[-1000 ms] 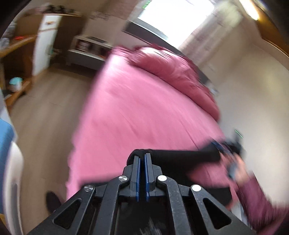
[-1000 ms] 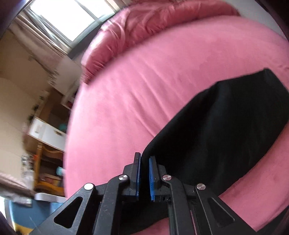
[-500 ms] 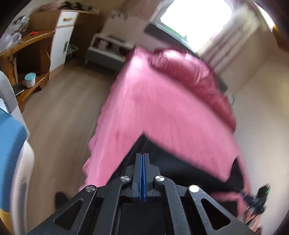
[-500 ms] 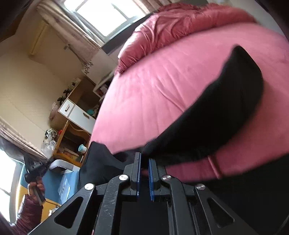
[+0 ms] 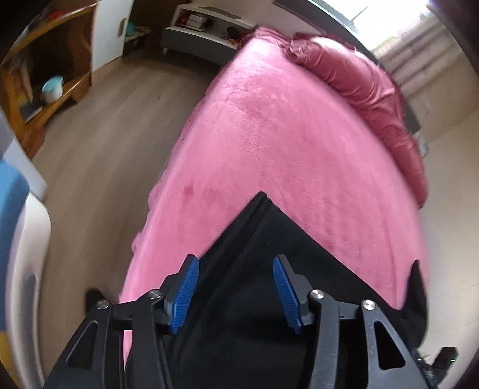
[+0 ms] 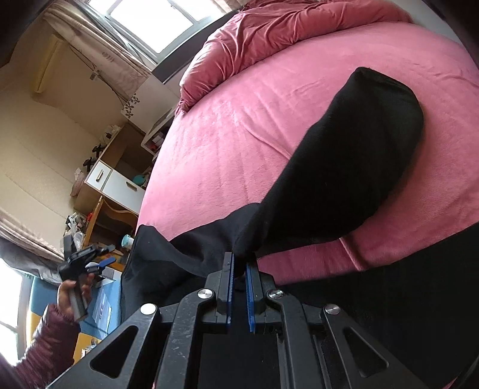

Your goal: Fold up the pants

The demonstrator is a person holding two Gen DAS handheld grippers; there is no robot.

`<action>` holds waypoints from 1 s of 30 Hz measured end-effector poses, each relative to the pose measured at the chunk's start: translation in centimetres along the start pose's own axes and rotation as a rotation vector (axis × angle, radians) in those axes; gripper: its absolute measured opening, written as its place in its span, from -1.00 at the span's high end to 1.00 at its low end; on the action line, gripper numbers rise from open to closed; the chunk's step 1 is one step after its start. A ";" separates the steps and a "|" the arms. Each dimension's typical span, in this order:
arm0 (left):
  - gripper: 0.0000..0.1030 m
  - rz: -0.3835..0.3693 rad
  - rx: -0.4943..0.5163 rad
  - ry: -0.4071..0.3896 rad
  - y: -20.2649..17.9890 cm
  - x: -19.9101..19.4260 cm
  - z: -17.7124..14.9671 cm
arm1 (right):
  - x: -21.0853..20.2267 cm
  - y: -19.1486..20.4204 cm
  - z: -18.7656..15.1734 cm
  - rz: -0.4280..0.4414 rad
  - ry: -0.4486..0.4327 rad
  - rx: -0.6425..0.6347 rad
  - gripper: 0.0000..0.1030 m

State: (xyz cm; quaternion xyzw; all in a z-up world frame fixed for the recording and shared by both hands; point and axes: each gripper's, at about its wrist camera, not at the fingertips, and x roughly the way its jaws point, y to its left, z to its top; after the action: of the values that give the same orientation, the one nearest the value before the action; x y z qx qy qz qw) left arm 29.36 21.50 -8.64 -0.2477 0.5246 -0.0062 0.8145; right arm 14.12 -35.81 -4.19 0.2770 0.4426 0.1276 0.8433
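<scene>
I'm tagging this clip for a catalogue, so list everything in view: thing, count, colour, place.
pants: 1, black, spread on the bed, one end hanging off its near edge
bed: 1, pink cover
duvet: 1, darker pink, bunched at the bed's far end
window: 1, bright, beyond the duvet
cabinet: 1, white fronts, by the wall
wooden shelf: 1, brown, beside the bed
cup: 1, teal and white, on the shelf
floor: wood, beside the bed
left hand-held gripper: blue pads, jaws opening over the pants
right hand-held gripper: blue pads, shut on the pants
left hand: maroon sleeve
</scene>
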 end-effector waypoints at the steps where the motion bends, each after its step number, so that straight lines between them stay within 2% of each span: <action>1: -0.03 -0.003 0.016 0.024 -0.3 1.0 0.8 | 0.1 0.0 0.0 -0.003 0.003 0.000 0.86; 5: -0.03 0.009 0.045 0.034 -1.5 3.4 2.8 | 0.7 -0.6 0.1 -0.012 0.014 0.017 0.86; 10: 0.04 0.021 0.005 0.039 -2.0 5.9 4.2 | 1.2 -1.0 0.1 -0.024 0.024 0.030 0.86; 12: 0.17 0.027 -0.003 0.035 -2.2 6.5 4.5 | 1.3 -1.1 0.1 -0.027 0.025 0.033 0.86; 17: 0.35 0.053 0.020 0.047 -2.6 7.7 4.5 | 1.8 -1.1 -0.1 -0.032 0.030 0.043 0.85; 19: 0.73 0.060 0.041 0.038 -2.8 7.8 4.4 | 2.0 -1.2 -0.1 -0.035 0.030 0.045 0.85; 21: 0.90 0.052 0.065 -0.001 -3.0 6.8 4.2 | 1.9 -1.0 -0.2 -0.037 0.029 0.047 0.85; 26: 0.93 -0.018 0.101 -0.106 -3.7 2.0 4.1 | 1.8 -0.7 0.0 -0.034 0.011 0.043 0.85; 30: 0.93 -0.091 0.085 -0.188 -3.3 -3.1 4.1 | 1.2 -0.1 0.1 -0.004 -0.020 0.043 0.86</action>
State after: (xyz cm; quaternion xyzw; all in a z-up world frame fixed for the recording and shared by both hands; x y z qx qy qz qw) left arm 32.27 21.02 -3.29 -0.2361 0.4336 -0.0419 0.8686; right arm 14.89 -35.43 -4.99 0.2953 0.4372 0.1137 0.8419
